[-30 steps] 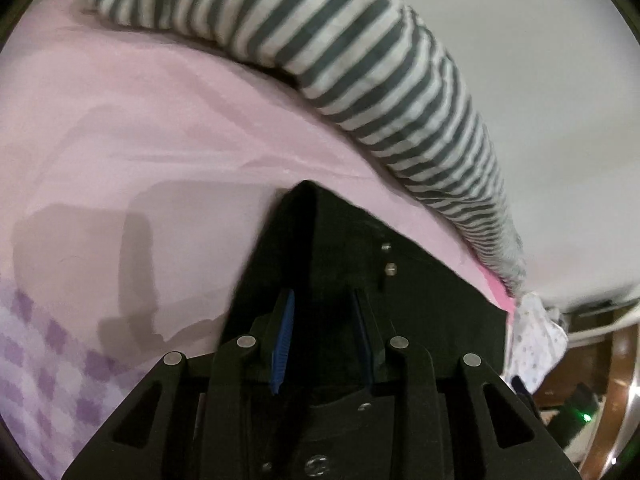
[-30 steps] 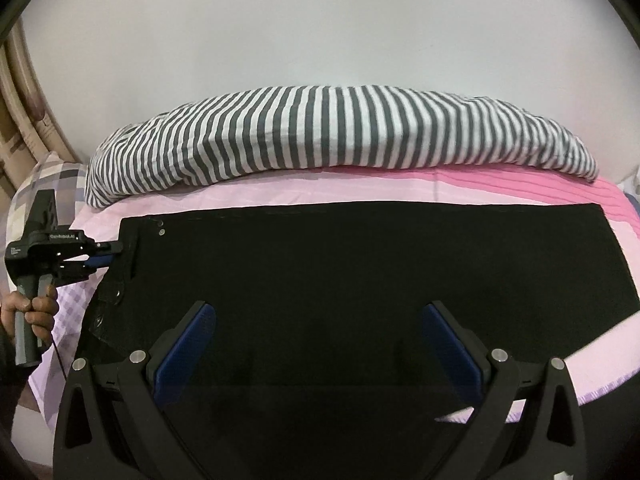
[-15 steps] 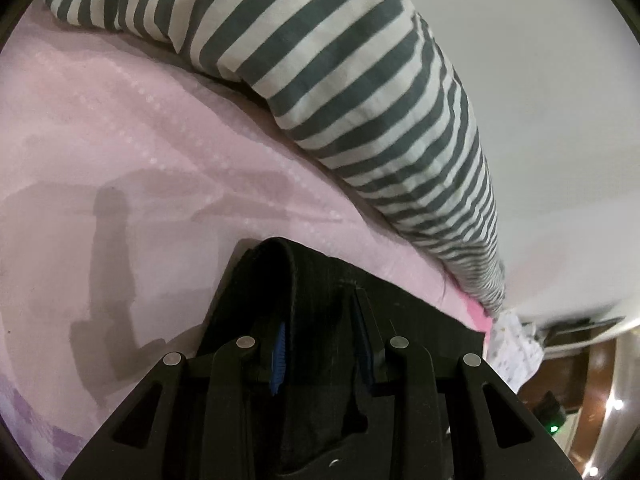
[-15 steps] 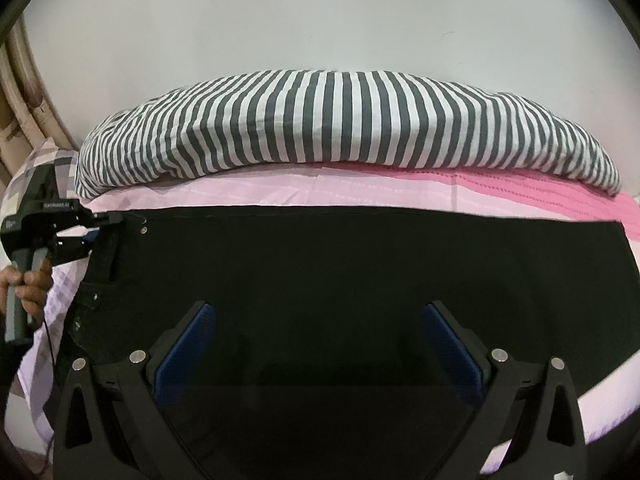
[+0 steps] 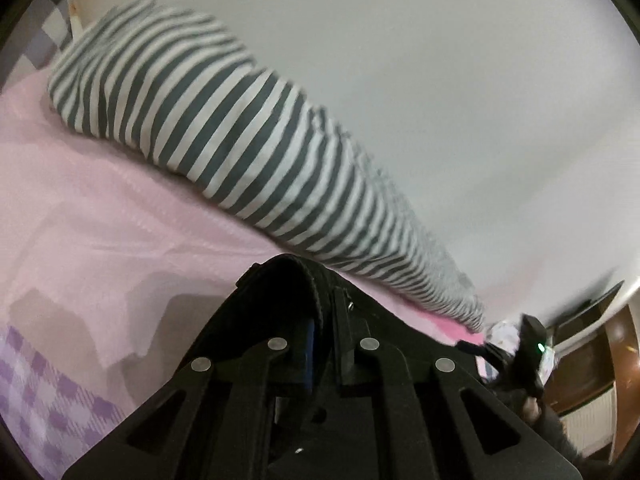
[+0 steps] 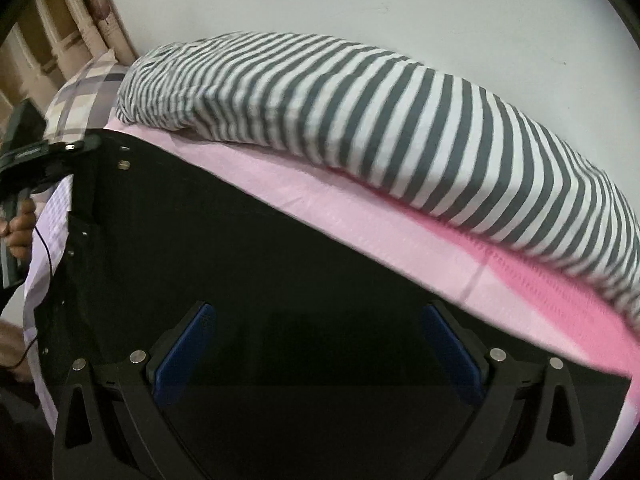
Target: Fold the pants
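Note:
Black pants [image 6: 280, 280] lie spread flat across the pink sheet [image 6: 360, 236]. My left gripper [image 5: 324, 320] is shut on the waistband corner [image 5: 288, 276], which stands folded up over its fingers and raised off the sheet. In the right wrist view, this left gripper [image 6: 86, 145] pinches the pants' far left corner, near two metal buttons, with a hand [image 6: 20, 228] on its grip. My right gripper [image 6: 320, 320] hangs above the middle of the pants, tilted. It is wide open, with only flat cloth below its blue pads [image 6: 188, 352].
A long grey-and-white striped bolster [image 6: 400, 120] lies along the white wall behind the pants. A checked pillow [image 6: 80, 92] and a rattan headboard [image 6: 60, 40] are at the left end. A purple checked cloth [image 5: 48, 400] covers the bed's near corner.
The left gripper has closed tighter on the waistband and lifted it off the sheet. The right gripper has slid sideways over the pants and rolled, staying open.

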The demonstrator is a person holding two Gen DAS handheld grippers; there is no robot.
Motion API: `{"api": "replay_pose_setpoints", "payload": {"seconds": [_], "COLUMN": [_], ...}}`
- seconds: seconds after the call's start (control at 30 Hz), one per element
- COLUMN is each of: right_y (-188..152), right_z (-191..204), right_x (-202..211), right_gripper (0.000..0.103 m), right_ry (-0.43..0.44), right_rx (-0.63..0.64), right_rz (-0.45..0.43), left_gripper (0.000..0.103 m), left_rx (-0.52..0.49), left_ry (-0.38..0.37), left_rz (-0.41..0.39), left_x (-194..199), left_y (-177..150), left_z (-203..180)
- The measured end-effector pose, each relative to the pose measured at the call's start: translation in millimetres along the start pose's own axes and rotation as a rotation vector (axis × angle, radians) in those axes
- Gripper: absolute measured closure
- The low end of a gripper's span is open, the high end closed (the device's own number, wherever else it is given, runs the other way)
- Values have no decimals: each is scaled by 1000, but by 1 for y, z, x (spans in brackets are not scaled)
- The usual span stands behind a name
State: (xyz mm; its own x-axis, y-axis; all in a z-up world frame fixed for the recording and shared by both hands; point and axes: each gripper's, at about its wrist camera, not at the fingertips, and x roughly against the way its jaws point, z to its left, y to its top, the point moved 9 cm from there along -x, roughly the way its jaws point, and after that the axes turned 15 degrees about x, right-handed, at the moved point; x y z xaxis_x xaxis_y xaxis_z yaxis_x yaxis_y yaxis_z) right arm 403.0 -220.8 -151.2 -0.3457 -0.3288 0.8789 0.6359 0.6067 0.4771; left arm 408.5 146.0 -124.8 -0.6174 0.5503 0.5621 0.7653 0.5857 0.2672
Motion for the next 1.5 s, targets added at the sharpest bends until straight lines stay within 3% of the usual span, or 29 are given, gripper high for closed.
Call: {"api": "replay_pose_setpoints", "payload": {"seconds": [0.3, 0.37, 0.6, 0.7, 0.77, 0.87, 1.0, 1.07, 1.17, 1.27, 1.33, 1.5], "right_y": [7, 10, 2, -3, -6, -13, -25, -29, -32, -31, -29, -39], "right_z": [-32, -31, -36, -32, -35, -48, -59, -60, -56, -46, -37, -9], "right_x": [-22, -29, -51, -51, -50, -49, -45, -43, -37, -24, -4, 54], "right_gripper": [15, 25, 29, 38, 53, 64, 70, 82, 90, 92, 93, 93], "right_ry": [284, 330, 482, 529, 529, 498, 435, 390, 282, 147, 35, -147], "right_rx": [136, 185, 207, 221, 228, 226, 229, 244, 264, 286, 285, 242], "right_rz": [141, 164, 248, 268, 275, 303, 333, 341, 332, 301, 259, 187], "left_gripper": [96, 96, 96, 96, 96, 96, 96, 96, 96, 96, 96, 96], "left_rx": [-54, -54, -56, -69, -78, -71, -67, -63, -60, -85, -102, -142], "left_ry": [-51, -51, -10, -8, -7, -14, -12, -10, 5, 42, 52, 38], "left_rz": [-67, -79, -91, -96, -99, -104, -106, -104, -102, -109, -114, -117], "left_x": [32, 36, 34, 35, 36, 37, 39, 37, 33, 27, 28, 53], "left_y": [-3, -5, -6, -6, -7, -7, -6, -4, -3, -2, -2, -13], "left_z": [-25, -30, -29, -32, -32, -33, -32, -30, -26, -23, -24, -29]}}
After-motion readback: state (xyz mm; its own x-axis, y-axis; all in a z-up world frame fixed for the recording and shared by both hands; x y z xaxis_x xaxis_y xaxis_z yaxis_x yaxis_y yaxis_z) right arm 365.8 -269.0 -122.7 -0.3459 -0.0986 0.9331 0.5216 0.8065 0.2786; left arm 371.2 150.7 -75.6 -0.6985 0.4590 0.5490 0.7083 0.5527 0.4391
